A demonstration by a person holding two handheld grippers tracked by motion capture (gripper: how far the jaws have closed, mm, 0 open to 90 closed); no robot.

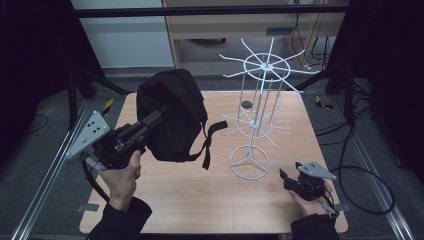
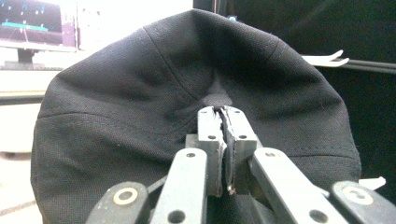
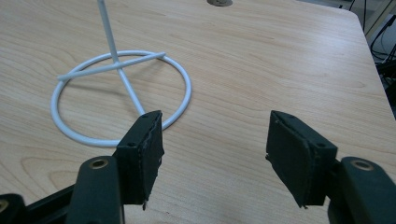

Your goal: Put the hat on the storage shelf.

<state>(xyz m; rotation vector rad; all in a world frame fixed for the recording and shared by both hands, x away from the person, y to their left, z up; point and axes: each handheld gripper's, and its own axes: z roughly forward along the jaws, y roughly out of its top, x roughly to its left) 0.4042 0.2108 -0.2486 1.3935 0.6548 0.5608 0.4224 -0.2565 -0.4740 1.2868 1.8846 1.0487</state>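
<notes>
Over the left half of the wooden table [image 1: 200,195], the left gripper [image 1: 159,116] holds a black bag [image 1: 172,112] lifted off the surface, its jaws pinched tight on a fold of the fabric at the bag's near side; the bag hangs just ahead of the tool, straps dangling below; at the near right corner, the right gripper [image 1: 292,178] rests low with its jaws spread and nothing between them, just beside the ring base of a white wire rack [image 1: 249,162].
</notes>
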